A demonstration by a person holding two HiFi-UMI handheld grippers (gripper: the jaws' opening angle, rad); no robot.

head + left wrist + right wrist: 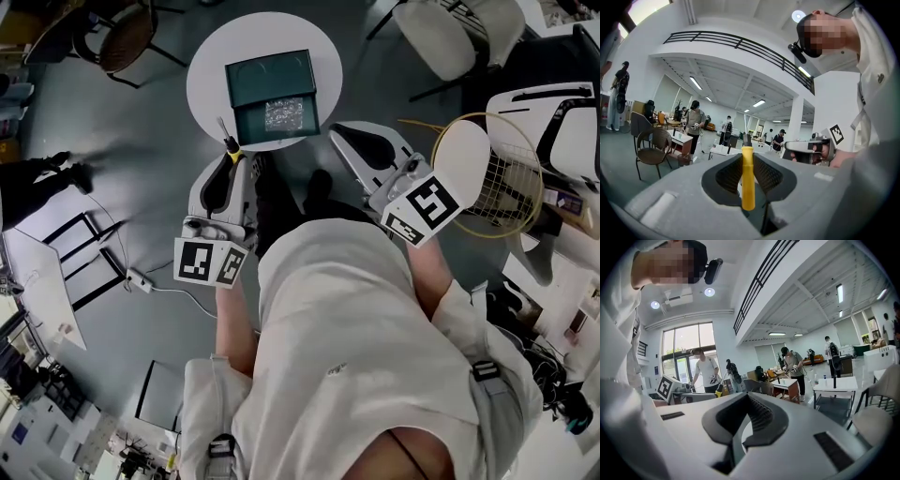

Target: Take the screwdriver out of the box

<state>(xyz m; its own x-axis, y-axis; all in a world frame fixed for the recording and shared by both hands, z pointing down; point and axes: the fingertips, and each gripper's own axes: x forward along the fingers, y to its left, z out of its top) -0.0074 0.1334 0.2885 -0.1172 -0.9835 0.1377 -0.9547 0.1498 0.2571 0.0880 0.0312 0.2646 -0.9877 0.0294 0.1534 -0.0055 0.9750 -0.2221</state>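
Ahead of both grippers stands a round white table [202, 75], and on it, beyond the jaw tips, a dark green box [270, 80] lies open with its tray empty of any tool.

The left gripper [230, 159] is clamped on the screwdriver [747, 176]. Its pads press on the yellow handle from both sides. The handle stands upright between the jaws, and the dark shaft projects past the tips toward the box. The screwdriver is clear of the box, at the near edge of the table.

The right gripper [342, 139] is beside the left one, with its jaws together and nothing between them.

Judged from this, the removal is all but complete; what is left is to carry the tool clear.

- Maintain clamping pressure: the round handle is likely to pivot in the pads.
- Draw the tool back toward the body.
- Avoid rolling the gripper.
- Hold the empty gripper apart from the shaft.
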